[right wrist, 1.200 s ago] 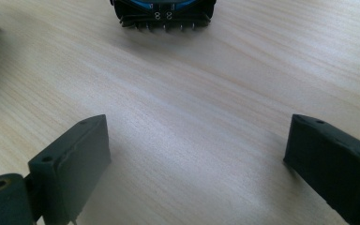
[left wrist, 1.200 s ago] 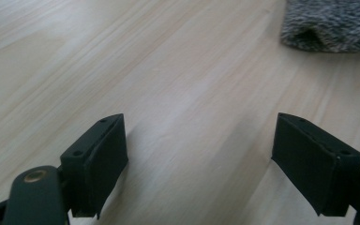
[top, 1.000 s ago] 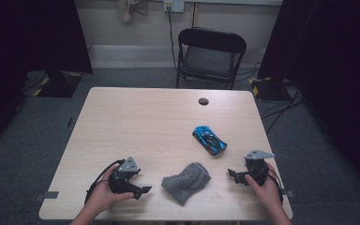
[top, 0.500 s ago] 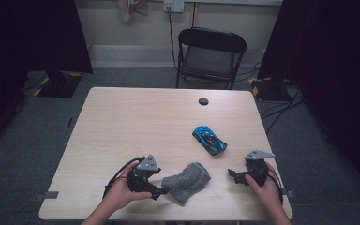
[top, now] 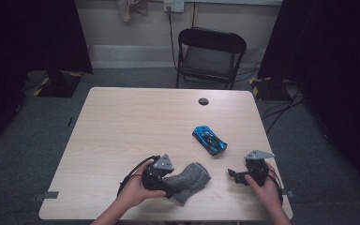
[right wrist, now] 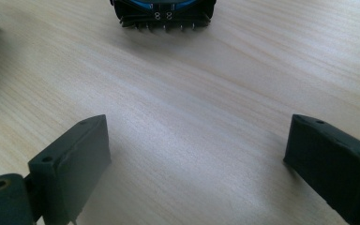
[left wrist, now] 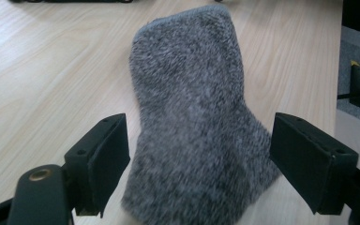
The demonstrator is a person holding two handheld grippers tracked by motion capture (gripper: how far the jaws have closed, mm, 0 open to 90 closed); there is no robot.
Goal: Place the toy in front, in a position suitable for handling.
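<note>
Now left tool (left wrist: 197,164) straddling grey sock (left wrist: 194,117), jaws wide, just been closing, no grip yet; lift remains. Right tool (right wrist: 194,164) wide, empty.

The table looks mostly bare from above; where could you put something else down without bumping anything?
The far left half of the table is bare wood. A smaller free patch lies between the blue toy car and the dark round spot. The near edge is crowded: left gripper, grey sock, right gripper.

A black folding chair (top: 209,55) stands on grey carpet (top: 37,122) beyond the wooden table (top: 136,122), black curtains (top: 28,33) alongside.
</note>
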